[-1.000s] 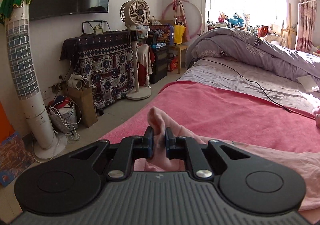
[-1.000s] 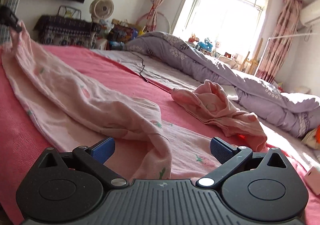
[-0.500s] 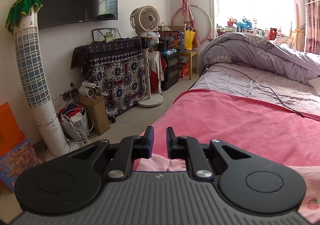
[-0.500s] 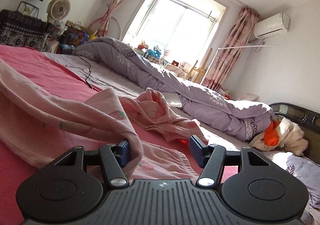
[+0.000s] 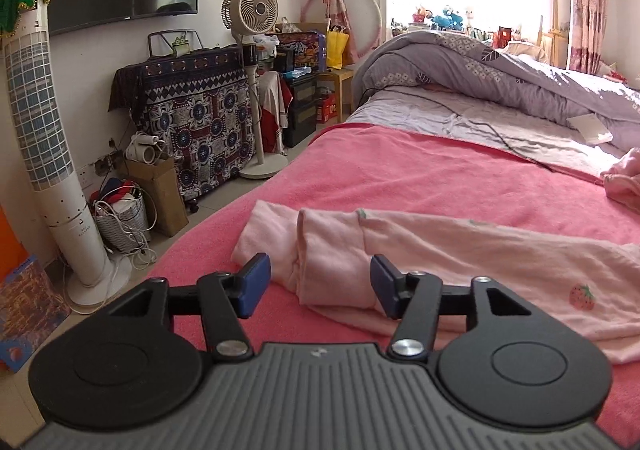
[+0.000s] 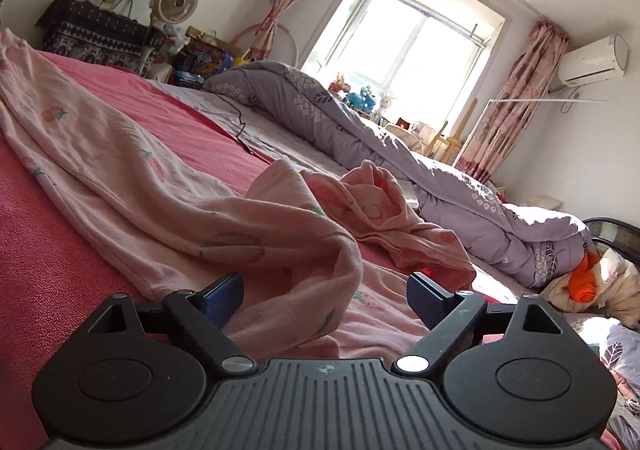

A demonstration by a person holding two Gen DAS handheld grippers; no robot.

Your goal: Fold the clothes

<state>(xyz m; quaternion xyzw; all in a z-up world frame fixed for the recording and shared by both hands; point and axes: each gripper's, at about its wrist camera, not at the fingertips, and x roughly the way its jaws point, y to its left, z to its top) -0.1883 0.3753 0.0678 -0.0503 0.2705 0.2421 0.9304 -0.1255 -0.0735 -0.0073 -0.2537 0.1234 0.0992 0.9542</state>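
Observation:
A pale pink garment with strawberry prints [image 5: 460, 250] lies stretched across the pink bedspread [image 5: 420, 173], its folded-over end nearest the bed's left edge. My left gripper [image 5: 316, 284] is open just above that end, holding nothing. In the right wrist view the same garment [image 6: 168, 189] runs from the far left to a raised fold in front of my right gripper [image 6: 324, 298], which is open with loose cloth lying between its fingers. A second crumpled pink garment [image 6: 384, 213] sits further back on the bed.
A grey-purple quilt [image 6: 400, 153] is heaped along the far side of the bed with a black cable [image 5: 492, 133] across the sheet. Left of the bed stand a white tower fan [image 5: 44, 137], a pedestal fan [image 5: 252, 49], a patterned cabinet [image 5: 196, 117] and a basket of cables [image 5: 120, 221].
My left gripper let go of the garment's end and opened; the end now lies folded on the bedspread. My right gripper closed partly on the fold half a second ago and has opened wide again.

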